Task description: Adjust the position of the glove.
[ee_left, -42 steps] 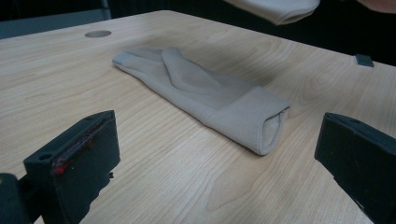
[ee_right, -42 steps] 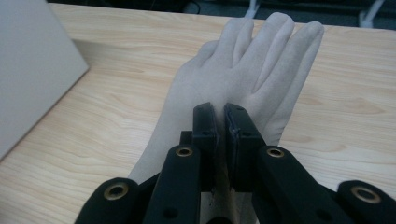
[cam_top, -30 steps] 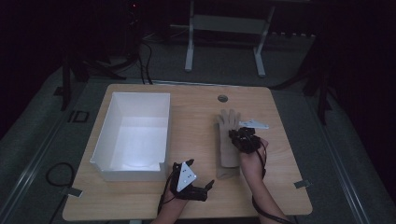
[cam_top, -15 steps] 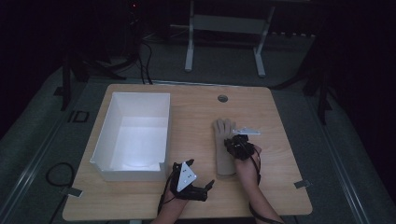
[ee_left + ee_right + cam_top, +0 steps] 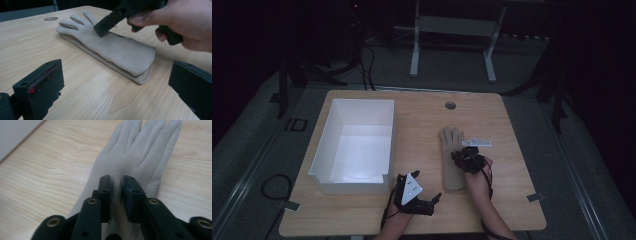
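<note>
Gloves [image 5: 452, 159] are lying stacked flat on the table [image 5: 422, 120], right of the white box [image 5: 354, 145], fingers pointing away from you; your right gripper [image 5: 116, 185] is sitting on the top glove's palm, jaws nearly closed and pinching a ridge of fabric between them; your left gripper [image 5: 110, 85] is resting near the cuff end, jaws spread wide and holding nothing.
</note>
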`<action>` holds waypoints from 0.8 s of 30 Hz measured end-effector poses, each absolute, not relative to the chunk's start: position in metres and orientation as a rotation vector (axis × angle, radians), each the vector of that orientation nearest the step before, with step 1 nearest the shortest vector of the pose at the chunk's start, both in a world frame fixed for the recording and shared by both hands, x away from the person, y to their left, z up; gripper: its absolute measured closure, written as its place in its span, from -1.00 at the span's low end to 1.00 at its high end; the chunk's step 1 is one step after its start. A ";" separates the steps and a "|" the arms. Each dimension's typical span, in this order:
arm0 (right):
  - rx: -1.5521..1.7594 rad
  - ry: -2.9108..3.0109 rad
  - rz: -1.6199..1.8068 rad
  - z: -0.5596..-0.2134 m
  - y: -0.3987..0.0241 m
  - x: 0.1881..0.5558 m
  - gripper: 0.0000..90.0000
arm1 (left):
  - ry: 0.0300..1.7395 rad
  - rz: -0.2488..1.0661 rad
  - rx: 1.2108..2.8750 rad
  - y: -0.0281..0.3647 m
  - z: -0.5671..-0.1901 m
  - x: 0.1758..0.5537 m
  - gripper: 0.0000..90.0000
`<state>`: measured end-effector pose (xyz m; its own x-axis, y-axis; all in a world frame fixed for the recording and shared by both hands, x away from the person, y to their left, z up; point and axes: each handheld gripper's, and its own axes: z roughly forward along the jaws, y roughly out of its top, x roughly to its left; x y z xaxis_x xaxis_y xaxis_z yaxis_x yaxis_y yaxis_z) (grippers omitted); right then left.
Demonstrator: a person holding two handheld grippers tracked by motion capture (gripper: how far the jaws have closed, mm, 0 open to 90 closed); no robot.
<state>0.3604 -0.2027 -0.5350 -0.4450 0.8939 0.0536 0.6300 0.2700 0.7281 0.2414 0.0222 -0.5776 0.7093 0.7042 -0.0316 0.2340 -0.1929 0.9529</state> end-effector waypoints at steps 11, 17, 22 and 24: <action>1.325 2.230 1.184 -0.514 -0.226 0.359 -0.53 | 0.653 0.480 1.773 0.018 -0.577 0.242 -0.99; 1.169 2.287 1.218 -0.515 -0.234 0.359 -0.64 | 0.652 0.389 1.805 0.014 -0.570 0.246 -0.99; 1.101 2.269 1.203 -0.511 -0.245 0.358 -0.67 | 0.646 0.316 1.833 0.013 -0.563 0.251 -0.92; 1.112 2.267 1.192 -0.508 -0.249 0.357 -0.68 | 0.619 0.317 1.845 0.011 -0.559 0.253 -0.94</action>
